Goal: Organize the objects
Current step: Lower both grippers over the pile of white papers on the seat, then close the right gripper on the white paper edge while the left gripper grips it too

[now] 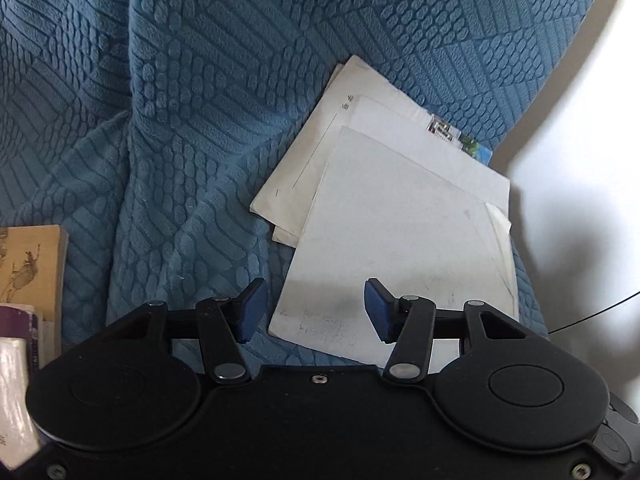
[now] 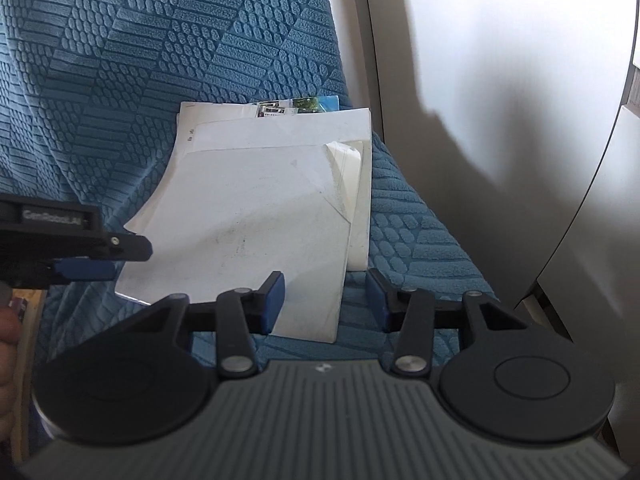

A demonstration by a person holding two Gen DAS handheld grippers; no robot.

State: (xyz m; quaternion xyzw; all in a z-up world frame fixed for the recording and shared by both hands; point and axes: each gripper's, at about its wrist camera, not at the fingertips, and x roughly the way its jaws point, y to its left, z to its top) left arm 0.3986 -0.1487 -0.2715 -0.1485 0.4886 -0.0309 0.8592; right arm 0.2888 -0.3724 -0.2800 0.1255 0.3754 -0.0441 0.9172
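a loose stack of white papers (image 1: 400,220) is lying flat on a blue textured sofa cover (image 1: 180,120), close to the cover's right edge beside a white wall (image 2: 500,80). the sheets are fanned and skewed, and in the left wrist view the top sheet's long axis is running from near the camera up and to the right; a colourful printed card (image 2: 316,103) is peeking out at the far end. the left gripper (image 1: 314,310) is hovering over the near left corner of the top sheet, its fingers (image 1: 250,312) standing apart and gripping nothing. the right gripper (image 2: 328,300) is hovering over the near right corner, fingers likewise released. tan and purple books (image 1: 32,272) are lying at the left.
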